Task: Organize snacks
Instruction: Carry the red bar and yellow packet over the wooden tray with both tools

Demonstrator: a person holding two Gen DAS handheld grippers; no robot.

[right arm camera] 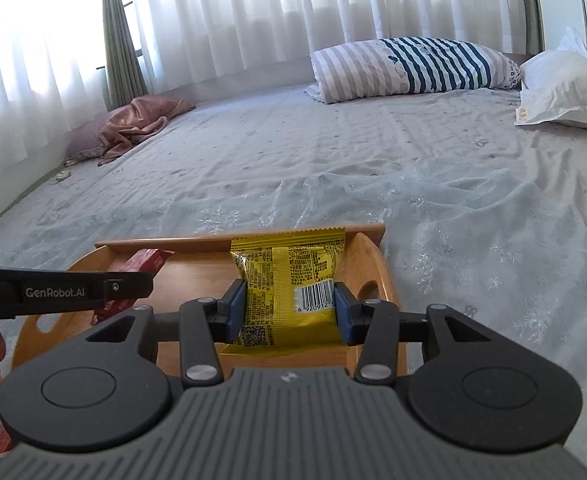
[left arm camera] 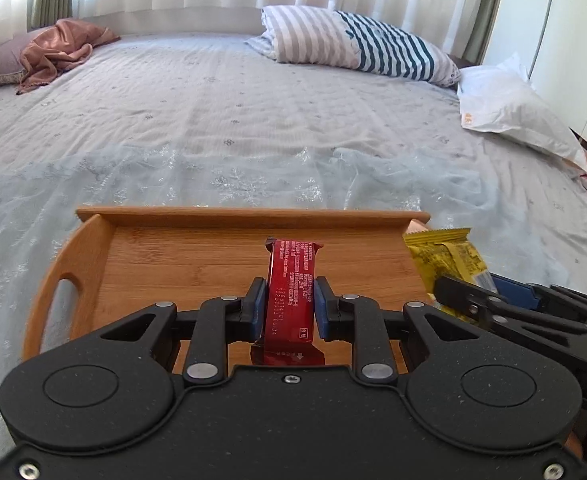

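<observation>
A wooden tray point(left arm camera: 93, 256) with cut-out handles lies on the bed, seen below both grippers; its far rim point(right arm camera: 165, 242) also shows in the right wrist view. My left gripper point(left arm camera: 289, 308) is shut on a red snack bar point(left arm camera: 291, 280), held upright over the tray's middle. Over the tray's right half, my right gripper point(right arm camera: 289, 310) is shut on a yellow snack packet point(right arm camera: 289, 276), barcode side up. The yellow snack packet point(left arm camera: 445, 256) and right gripper also show at the right of the left wrist view. The red snack bar point(right arm camera: 145, 260) and left gripper show at the left of the right wrist view.
The tray rests on a grey-blue bedspread point(left arm camera: 233, 128). A striped pillow point(left arm camera: 357, 44) and a white pillow point(left arm camera: 509, 108) lie at the far right, and a brown cloth point(left arm camera: 61, 50) at the far left. White curtains point(right arm camera: 293, 8) hang behind the bed.
</observation>
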